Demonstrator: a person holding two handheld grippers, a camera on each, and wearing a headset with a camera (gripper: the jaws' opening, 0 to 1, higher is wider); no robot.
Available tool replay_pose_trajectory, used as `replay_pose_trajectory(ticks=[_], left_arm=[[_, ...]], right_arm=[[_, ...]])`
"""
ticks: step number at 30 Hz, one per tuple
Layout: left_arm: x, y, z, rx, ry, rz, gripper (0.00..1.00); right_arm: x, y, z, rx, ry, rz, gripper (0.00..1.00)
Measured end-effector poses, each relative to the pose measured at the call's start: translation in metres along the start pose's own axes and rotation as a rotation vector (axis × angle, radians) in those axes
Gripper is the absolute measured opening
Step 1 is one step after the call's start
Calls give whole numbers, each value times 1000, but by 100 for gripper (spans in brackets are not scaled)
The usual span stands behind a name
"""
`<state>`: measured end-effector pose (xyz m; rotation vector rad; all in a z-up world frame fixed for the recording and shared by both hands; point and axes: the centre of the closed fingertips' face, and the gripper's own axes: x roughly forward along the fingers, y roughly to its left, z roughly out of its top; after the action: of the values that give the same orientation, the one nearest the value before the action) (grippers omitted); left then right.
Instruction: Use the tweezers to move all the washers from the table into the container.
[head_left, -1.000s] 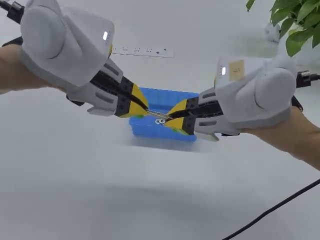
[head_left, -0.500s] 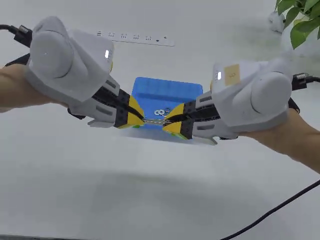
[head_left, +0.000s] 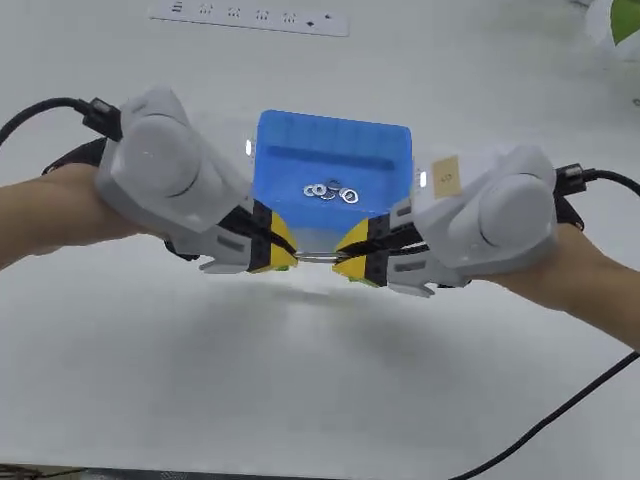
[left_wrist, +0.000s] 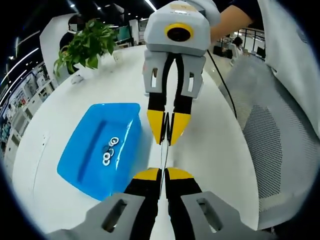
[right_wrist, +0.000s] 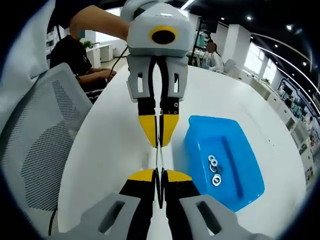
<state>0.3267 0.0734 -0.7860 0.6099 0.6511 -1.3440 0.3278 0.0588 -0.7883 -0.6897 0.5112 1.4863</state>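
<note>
Here, at the left of the head view, the left tongs (head_left: 285, 255) point right, their yellow tips drawn almost fully together with only a sliver between them. In that sliver sits one end of the tweezers (head_left: 315, 257), a thin metal strip that runs level across the short gap between the two tools, just above the white surface (head_left: 300, 380). At the right the right tongs (head_left: 345, 262) point left toward the others, pressed just as narrowly on the tweezers' other end. The two pairs of tips are near each other but do not touch; the strip bridges them.

In the left gripper view the tweezers show as a fine line rising from between the near tips to the tips of the opposite tool, and the right gripper view shows the same line from the other side. Whether the tweezers' own prongs carry anything cannot be told.

Just beyond the tongs, on the far side, stands the blue container (head_left: 330, 125). Several washers (head_left: 330, 191) lie in a small cluster on its floor, near the middle.

Farther off, a white power strip (head_left: 250, 15) lies at the far edge, and a black cable (head_left: 560, 410) crosses the near right corner.
</note>
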Motion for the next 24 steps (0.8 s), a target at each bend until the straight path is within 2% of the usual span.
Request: replay_pose_trajectory(ticks=[9,16,19,24], left_arm=[[12,7,-14,-14,22,-19,7],[20,6,-14,-35,18,-25,7],[21,6,-14,-34,19,-23,7],[22,9,-14,-69,24,-15,8]], right_arm=[[13,-3,-12,23,6,15,7],[17,-2,-27,15,55,23,7],[17,-3,-28,24,50,22,8],[18,-5,-28,46,56,34,10]])
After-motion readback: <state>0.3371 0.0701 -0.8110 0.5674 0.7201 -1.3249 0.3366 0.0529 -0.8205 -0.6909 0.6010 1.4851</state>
